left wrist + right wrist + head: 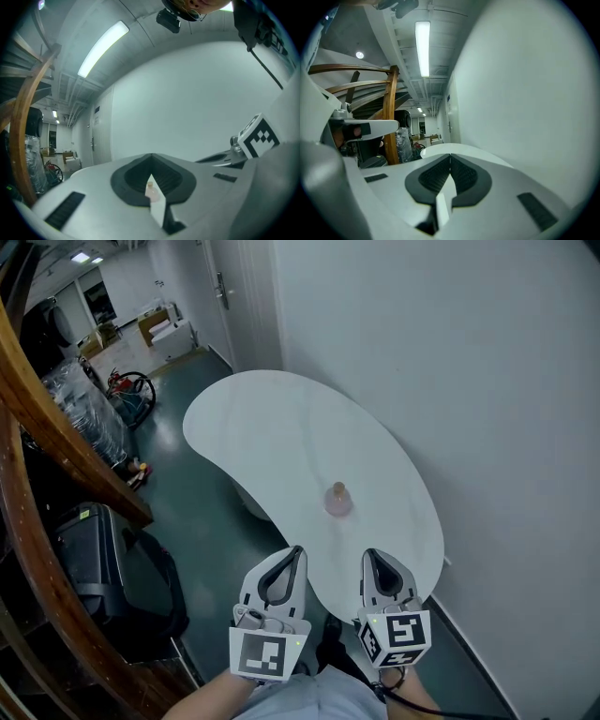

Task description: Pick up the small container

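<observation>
One small container (pixel 338 500), upright on white table (pixel 281 427), open tabletop all round; wall (pixel 450 381) just right, black case (pixel 89 549) and wooden rail (pixel 56 427) left; left gripper (pixel 297 550) and right gripper (pixel 369 555): jaws closed together, empty, over near edge.

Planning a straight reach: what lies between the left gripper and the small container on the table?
Nothing: only bare white table separates the left gripper from the small container, as the head view shows.

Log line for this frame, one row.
phase: pre-reach | left gripper: shut, empty | right gripper: shut, empty | small container: upright on table, untouched, ahead of both grippers
</observation>
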The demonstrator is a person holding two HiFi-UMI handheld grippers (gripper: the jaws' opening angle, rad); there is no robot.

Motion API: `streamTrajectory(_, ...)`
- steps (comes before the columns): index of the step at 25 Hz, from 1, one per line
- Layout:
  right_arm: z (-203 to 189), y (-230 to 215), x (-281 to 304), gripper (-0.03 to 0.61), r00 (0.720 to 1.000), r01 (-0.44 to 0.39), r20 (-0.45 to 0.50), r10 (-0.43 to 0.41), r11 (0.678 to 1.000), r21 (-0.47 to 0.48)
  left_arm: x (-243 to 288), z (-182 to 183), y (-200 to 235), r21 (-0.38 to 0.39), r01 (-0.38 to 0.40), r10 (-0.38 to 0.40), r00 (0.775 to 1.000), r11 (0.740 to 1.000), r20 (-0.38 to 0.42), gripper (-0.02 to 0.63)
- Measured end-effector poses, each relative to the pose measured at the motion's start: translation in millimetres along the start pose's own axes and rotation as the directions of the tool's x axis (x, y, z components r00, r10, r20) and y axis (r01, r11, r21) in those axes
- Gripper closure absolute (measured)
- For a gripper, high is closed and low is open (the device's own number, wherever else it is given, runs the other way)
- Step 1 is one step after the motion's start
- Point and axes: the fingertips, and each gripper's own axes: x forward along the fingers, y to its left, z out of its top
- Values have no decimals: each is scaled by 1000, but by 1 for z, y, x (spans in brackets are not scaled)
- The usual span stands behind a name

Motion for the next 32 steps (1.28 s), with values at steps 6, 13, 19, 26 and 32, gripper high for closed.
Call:
streamTrajectory(6, 21, -20, 44, 577, 998, -56, 13, 56, 998, -2, 50, 11, 5, 18, -22, 22, 1000, 1000, 5, 614)
streamTrajectory(13, 41, -34, 82, 577, 990, -130, 44, 131, 991, -13, 82, 24, 12, 45, -77, 76, 997, 996, 35, 614)
streamTrajectory(19, 47, -30, 103, 577, 984, -170, 55, 171, 985, -16, 87, 26, 26, 68, -120, 118, 992, 990, 36, 614)
streamTrajectory(26, 32, -29, 122, 577, 987, -163, 14, 163, 987, -8, 97, 4, 43, 58, -111, 112, 994, 992, -18, 613)
streamTrajectory(32, 12, -33, 137, 575, 990, -135, -32, 134, 991, -2, 116, -18, 48, 199, 16, 5, 994, 980, -108, 614)
